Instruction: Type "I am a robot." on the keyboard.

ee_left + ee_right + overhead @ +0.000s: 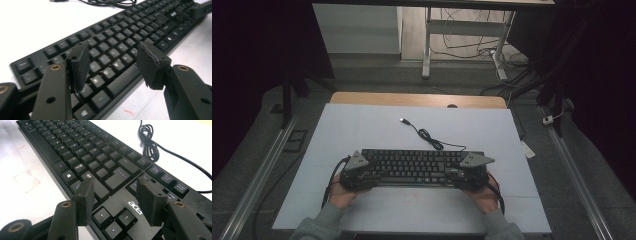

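Note:
A black keyboard (417,166) lies across the middle of the white mat, and its cable (429,137) coils behind it and ends in a USB plug (403,120). My left gripper (372,175) hovers over the keyboard's left end. In the left gripper view the left gripper (113,53) stands open above the bottom key rows (105,72), with nothing pressed between its pads. My right gripper (457,174) is at the keyboard's right end. In the right gripper view the right gripper (115,187) is open above the arrow keys (113,218) and the logo, gripping nothing.
The white mat (362,130) covers a wooden table (417,99) whose far edge shows behind it. A red mark (21,146) is on the mat near the keyboard's front edge. Metal rails (579,175) run along both sides below the table. Desk legs and loose cables (472,45) lie on the floor beyond.

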`<action>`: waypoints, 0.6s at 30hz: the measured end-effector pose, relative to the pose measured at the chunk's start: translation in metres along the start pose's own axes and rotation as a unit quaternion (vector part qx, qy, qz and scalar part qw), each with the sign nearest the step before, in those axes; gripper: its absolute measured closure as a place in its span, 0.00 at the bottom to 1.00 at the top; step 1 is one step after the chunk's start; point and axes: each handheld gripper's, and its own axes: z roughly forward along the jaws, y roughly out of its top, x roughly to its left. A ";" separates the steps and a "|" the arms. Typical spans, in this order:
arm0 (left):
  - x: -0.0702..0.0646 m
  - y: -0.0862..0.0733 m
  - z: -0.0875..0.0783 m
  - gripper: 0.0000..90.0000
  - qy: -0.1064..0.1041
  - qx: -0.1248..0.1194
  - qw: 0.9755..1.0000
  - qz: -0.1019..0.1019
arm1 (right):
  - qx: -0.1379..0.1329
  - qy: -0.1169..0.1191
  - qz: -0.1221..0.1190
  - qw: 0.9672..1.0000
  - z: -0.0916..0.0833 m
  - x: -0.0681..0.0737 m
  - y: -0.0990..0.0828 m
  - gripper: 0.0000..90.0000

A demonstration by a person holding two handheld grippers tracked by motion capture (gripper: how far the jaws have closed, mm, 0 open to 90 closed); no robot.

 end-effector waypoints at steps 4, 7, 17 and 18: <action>-0.007 0.001 0.004 0.49 -0.008 0.008 1.000 0.012 | 0.001 0.000 -0.001 1.000 0.000 0.000 0.000 0.54; -0.010 0.001 0.006 0.49 -0.010 0.014 1.000 0.019 | 0.000 0.000 -0.001 1.000 0.000 0.000 0.000 0.54; -0.016 -0.001 0.013 0.57 -0.005 0.031 0.999 0.035 | 0.005 -0.001 -0.001 1.000 0.001 0.001 0.000 0.54; -0.017 -0.002 0.014 0.59 -0.003 0.034 0.999 0.038 | 0.006 -0.002 -0.002 1.000 0.001 0.001 0.000 0.54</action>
